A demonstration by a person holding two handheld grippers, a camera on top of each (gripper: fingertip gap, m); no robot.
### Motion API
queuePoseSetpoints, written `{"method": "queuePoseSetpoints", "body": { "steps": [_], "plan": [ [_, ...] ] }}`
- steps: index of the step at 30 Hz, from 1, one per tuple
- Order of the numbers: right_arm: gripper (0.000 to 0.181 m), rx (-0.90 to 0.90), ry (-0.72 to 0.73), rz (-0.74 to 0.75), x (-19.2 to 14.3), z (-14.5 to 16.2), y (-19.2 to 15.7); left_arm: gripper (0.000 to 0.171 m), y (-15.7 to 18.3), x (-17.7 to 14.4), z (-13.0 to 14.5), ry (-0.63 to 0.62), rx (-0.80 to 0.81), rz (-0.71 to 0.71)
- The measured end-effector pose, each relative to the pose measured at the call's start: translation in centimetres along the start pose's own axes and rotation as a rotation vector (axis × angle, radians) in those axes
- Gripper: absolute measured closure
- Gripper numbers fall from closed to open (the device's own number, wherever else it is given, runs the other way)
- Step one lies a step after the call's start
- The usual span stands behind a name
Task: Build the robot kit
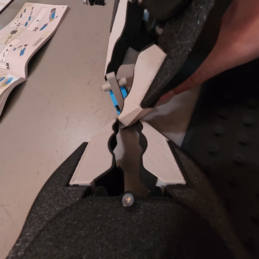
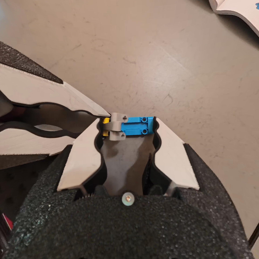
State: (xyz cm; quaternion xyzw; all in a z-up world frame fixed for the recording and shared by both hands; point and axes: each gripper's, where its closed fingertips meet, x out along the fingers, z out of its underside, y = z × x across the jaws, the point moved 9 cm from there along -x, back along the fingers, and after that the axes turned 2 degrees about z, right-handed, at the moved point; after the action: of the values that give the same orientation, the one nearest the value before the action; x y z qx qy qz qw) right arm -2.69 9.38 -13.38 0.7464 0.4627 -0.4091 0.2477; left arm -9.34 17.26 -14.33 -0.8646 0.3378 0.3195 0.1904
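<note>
My right gripper [image 2: 126,126] is shut on a small toy-brick assembly held above the table. The assembly is a blue brick [image 2: 134,126] with grey connector pieces [image 2: 116,126] and a yellow pin [image 2: 105,120] at its left end. My left gripper [image 1: 128,122] meets it tip to tip, with its jaws narrowed around the yellow pin. Its upper finger [image 2: 78,100] touches the pin's end; the lower tip is hidden behind my right gripper's finger. In the left wrist view the blue brick [image 1: 119,96] and a grey piece [image 1: 116,86] sit between the right gripper's fingers [image 1: 145,78].
An open instruction booklet [image 1: 28,35] lies on the grey table [image 1: 63,98], and its corner shows in the right wrist view [image 2: 238,12]. Small black parts [image 1: 96,2] lie at the far edge. A hand [image 1: 231,49] holds the right gripper. A dark perforated surface [image 1: 231,140] is at the right.
</note>
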Motion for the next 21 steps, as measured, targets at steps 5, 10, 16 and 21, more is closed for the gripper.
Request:
{"method": "queuePoseSetpoints", "body": {
  "steps": [5,10,16,21],
  "plan": [
    [0.111,0.059,0.037,-0.006,0.0,0.3,0.0,0.147,0.2,0.1,-0.1,0.002,0.016,-0.034],
    [0.113,0.098,0.082,-0.039,-0.1,0.7,0.4,0.148,0.1,0.3,-0.2,0.009,-0.006,-0.025],
    [0.112,0.048,0.08,-0.052,-0.1,0.6,0.5,0.147,0.0,0.3,-0.2,0.011,-0.012,-0.011],
    [0.115,0.078,0.119,-0.218,-0.8,0.5,2.2,0.147,-0.2,0.3,-0.1,0.012,-0.029,0.01]
  ]
}}
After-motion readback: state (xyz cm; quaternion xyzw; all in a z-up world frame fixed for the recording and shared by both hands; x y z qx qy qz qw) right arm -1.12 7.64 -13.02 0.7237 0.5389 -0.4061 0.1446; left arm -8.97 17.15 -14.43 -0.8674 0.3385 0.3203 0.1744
